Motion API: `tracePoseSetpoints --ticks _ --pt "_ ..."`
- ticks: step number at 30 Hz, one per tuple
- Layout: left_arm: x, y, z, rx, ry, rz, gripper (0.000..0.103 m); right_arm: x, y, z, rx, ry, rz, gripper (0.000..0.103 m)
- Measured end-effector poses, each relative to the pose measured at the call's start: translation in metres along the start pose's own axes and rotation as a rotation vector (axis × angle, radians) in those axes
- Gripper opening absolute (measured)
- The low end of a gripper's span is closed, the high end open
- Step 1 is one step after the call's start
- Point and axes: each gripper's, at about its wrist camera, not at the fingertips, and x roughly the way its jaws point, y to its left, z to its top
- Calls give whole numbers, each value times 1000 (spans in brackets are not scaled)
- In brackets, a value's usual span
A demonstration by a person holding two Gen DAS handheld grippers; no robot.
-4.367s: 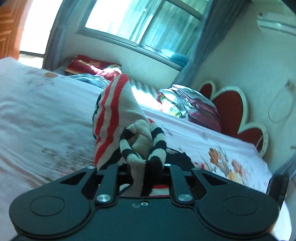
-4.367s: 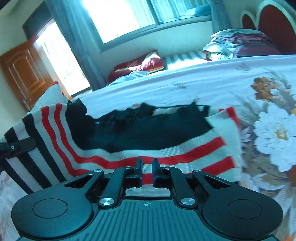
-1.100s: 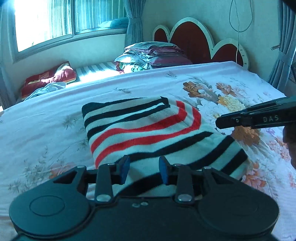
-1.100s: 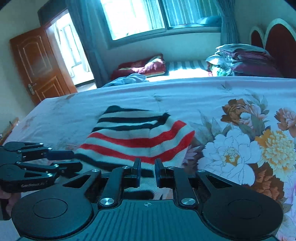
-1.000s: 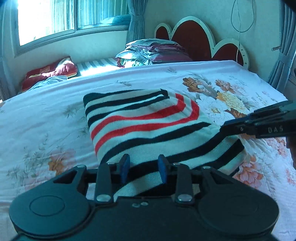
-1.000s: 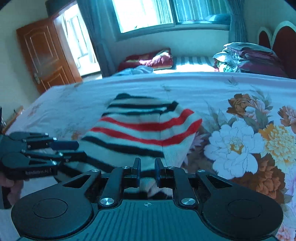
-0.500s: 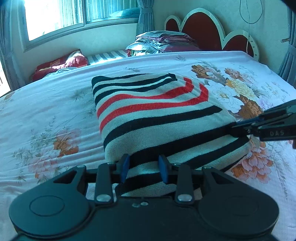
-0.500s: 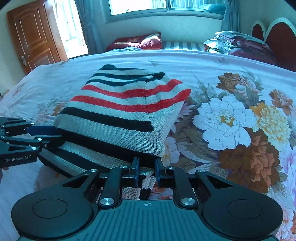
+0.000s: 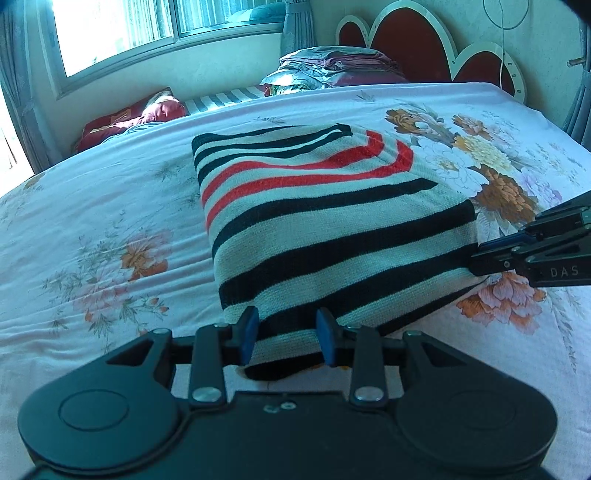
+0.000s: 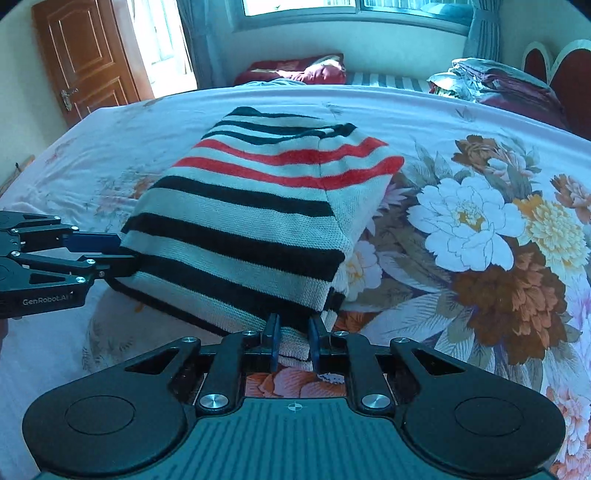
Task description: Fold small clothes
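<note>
Looking through the left wrist camera, I see the striped sweater (image 9: 325,218) lying folded on the bed (image 9: 92,206), filling the middle of the frame. Its near hem runs down between my left tongs (image 9: 287,334), whose blue-tipped fingers (image 9: 248,332) stand apart on either side of the cloth; I cannot tell whether they press it or only flank it. At the right edge of that frame my right tongs (image 9: 476,258) reach in from the side, the tips touching the sweater's right corner.

From the right wrist camera, the same sweater (image 10: 258,218) sits in the center, black stripes nearest me and red stripes farther back. My right tongs (image 10: 291,341) at the bottom center have their fingers (image 10: 274,341) drawn close with a fold of the hem between them, so they look to be pinching the cloth. The left tongs (image 10: 114,254) come in from the left edge, tips against the sweater's left corner, with the cloth corner between them.

The bed's sheet has large printed flowers (image 10: 469,218) at the right of the frame, just beside the sweater. A pile of folded bedding (image 9: 332,66) rests at the top center in the left view, in front of a red headboard (image 9: 413,48). A red pillow (image 10: 295,72) lies under the window (image 9: 147,29), and a wooden door (image 10: 81,55) stands at the upper left in the right view.
</note>
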Motion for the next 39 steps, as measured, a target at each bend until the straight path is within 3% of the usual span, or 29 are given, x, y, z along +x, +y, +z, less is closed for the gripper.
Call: tracePoseSetpoints --ticks 8,12,14,15,16,17,18,22,24,26,28,29,30,31,35,39 --pt "1 -10 -2 53 31 29 31 8 -11 -3 42 2 36 16" --pt "-13 -5 -7 89 66 -9 44 -4 -14 1 4 44 82 16" --pt "-28 4 -7 29 10 -10 73 -22 -21 2 31 -22 100 16" --pt "-33 9 -5 -10 -22 7 89 -28 -27 4 64 -49 107 21" --pt "-36 15 -2 -48 -49 13 89 -31 -33 6 101 -64 109 31" --pt "-36 22 3 -94 -63 9 89 -32 -41 10 153 -81 105 61" --pt "-33 29 10 -143 -68 -2 89 -32 -49 12 192 -99 123 71" --pt "-13 48 35 -268 -73 -56 83 -24 -65 31 289 -134 153 68" --pt "3 55 47 -308 -74 -56 83 -23 -65 43 271 -174 134 47" --pt "23 63 53 -359 -48 -56 79 -16 -67 55 279 -183 140 44" --pt "45 72 51 -418 11 -88 81 1 -69 61 277 -151 143 39" --pt "53 75 49 -428 41 -96 82 16 -70 61 270 -85 135 32" --pt "57 77 47 -444 51 -106 85 34 -71 59 259 -17 135 32" --pt "56 79 46 -452 52 -105 86 37 -75 57 275 -25 155 32" --pt "41 74 51 -382 10 -80 82 12 -87 56 321 -132 155 32" --pt "47 81 56 -395 3 -95 82 27 -110 64 408 -166 150 32"
